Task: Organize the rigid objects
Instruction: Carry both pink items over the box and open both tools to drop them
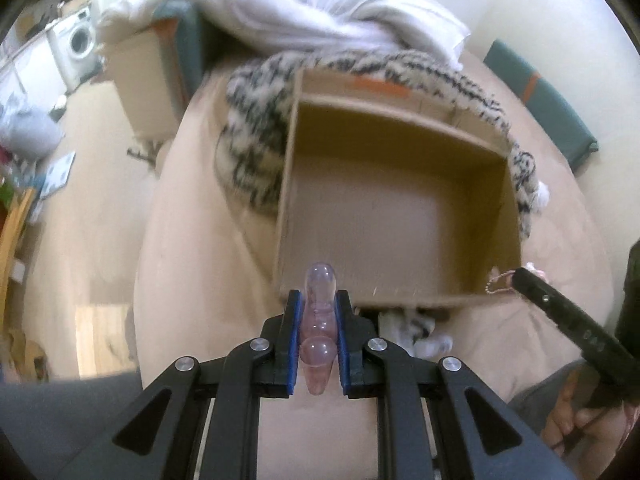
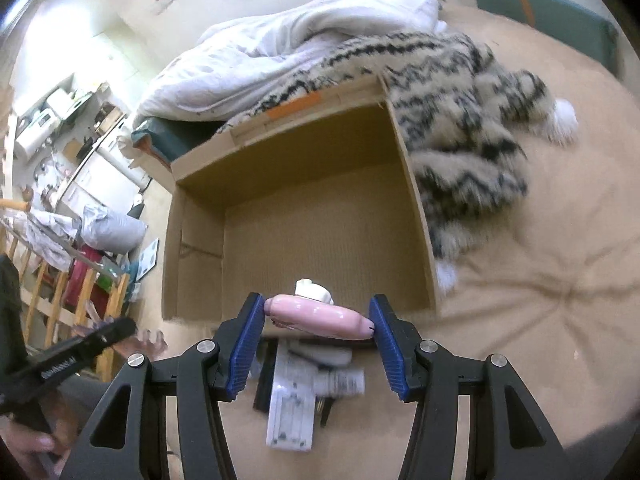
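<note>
My left gripper (image 1: pixel 319 300) is shut on a clear pinkish plastic piece (image 1: pixel 319 280) with rounded knobs, held above the near edge of an open cardboard box (image 1: pixel 400 216). My right gripper (image 2: pixel 318 310) is shut on a glossy pink oblong object (image 2: pixel 320 315) with a white part behind it, held over the near edge of the same box (image 2: pixel 304 216). The box floor looks bare. The right gripper shows at the right edge of the left view (image 1: pixel 560 304).
Below the right gripper lie a white rectangular device (image 2: pixel 290 412), a white bottle (image 2: pixel 344 382) and a dark flat item on the beige bed (image 2: pixel 540 300). A black-and-white fuzzy blanket (image 2: pixel 460 128) and a white duvet (image 2: pixel 280 52) border the box. The bed edge drops to the floor at left.
</note>
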A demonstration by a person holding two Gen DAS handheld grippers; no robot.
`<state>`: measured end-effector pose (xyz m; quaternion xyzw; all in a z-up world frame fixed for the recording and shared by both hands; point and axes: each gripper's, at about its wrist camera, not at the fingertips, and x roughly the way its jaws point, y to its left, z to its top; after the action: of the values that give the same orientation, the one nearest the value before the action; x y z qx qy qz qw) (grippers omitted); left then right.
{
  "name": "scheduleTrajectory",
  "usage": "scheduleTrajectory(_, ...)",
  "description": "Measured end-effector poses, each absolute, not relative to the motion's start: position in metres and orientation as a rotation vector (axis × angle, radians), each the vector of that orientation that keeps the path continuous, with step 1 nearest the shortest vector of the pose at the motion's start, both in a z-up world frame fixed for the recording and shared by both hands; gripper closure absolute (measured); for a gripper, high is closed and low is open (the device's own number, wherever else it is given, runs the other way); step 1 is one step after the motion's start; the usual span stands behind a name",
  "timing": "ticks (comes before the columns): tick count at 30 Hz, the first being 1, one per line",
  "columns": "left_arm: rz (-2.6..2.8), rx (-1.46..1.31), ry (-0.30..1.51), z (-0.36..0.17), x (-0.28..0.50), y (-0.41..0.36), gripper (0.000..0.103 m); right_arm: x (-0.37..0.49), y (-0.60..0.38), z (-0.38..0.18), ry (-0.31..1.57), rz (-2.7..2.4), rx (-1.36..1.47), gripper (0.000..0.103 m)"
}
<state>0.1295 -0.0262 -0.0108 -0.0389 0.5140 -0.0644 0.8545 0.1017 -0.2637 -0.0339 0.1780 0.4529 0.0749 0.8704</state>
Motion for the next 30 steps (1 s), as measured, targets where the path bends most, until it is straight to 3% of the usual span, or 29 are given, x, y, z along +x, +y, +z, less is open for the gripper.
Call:
scheduleTrajectory(7, -0.166, -0.014, 1.025, 0.000, 0.177, -0.052, 0.089, 0.142, -0.261, -0.038, 0.938, 0.185, 0.350, 0.046)
scheduleTrajectory(19, -0.186, 0.063, 1.060, -0.057, 0.210, -0.079, 0.089, 0.156, -0.237, -0.084, 1.070, 0.187, 0.256, 0.046)
scheduleTrajectory(30, -0.171, 0.085, 1.097, -0.078, 0.214, -0.076, 0.089, 0.166, -0.225, -0.108, 1.161, 0.184, 0.197, 0.046)
